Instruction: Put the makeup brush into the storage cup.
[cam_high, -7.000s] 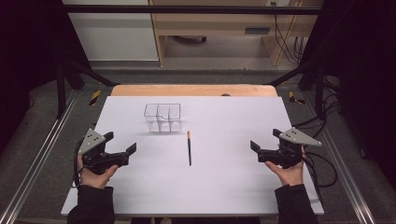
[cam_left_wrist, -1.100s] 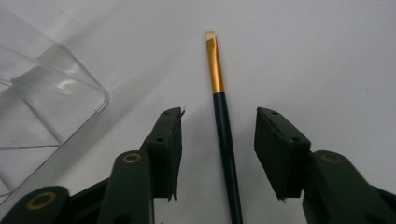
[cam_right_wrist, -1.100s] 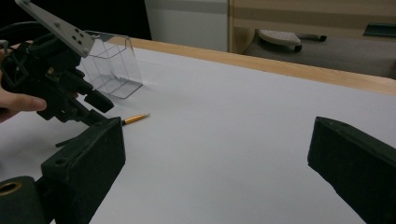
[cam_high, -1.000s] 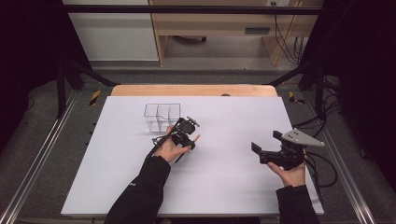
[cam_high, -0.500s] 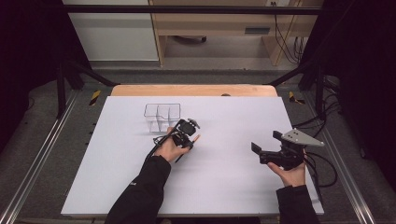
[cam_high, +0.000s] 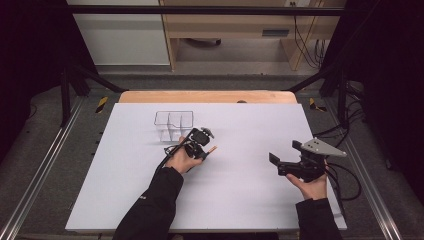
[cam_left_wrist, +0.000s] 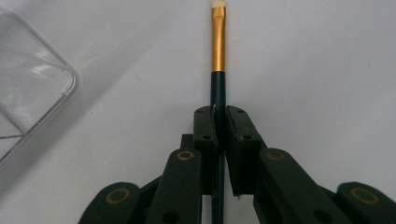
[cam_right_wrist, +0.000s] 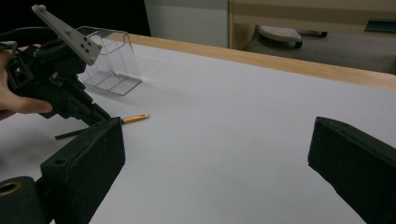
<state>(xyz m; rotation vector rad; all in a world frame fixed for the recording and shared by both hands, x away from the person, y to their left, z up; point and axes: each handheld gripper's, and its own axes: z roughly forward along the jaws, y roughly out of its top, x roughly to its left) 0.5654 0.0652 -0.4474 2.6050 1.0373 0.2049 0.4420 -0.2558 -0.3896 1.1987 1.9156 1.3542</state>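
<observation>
My left gripper (cam_high: 204, 148) sits on the white table surface (cam_high: 235, 200), just on the near-right side of the clear plastic box with divided compartments (cam_high: 173, 125), and its two black jaws are pressed together on the thin dark-handled paintbrush with a gold metal ferrule (cam_left_wrist: 218, 70). In the left gripper view the pads (cam_left_wrist: 205, 126) squeeze the dark handle from both sides with no gap left, a short way behind the gold ferrule, and the handle runs straight on between the jaws toward the bottom of the picture. The ferrule and the pale start of the bristles stick out ahead of the jaws, over the bare white surface; whether the tip touches the surface I cannot tell. From above, the brush's gold end (cam_high: 212, 149) pokes out on the side of my left gripper away from the clear box, well clear of the box wall. In the left gripper view a rounded corner of that box (cam_left_wrist: 32, 88) lies off to the side of the brush, apart from it. My right gripper (cam_high: 282, 164) is far from the clear box, out toward the table's right edge, held in my hand (cam_high: 312, 185) above the surface with its jaws spread wide and nothing between them; in the right gripper view the two black pads (cam_right_wrist: 88, 158) stand well apart with open white table between.
</observation>
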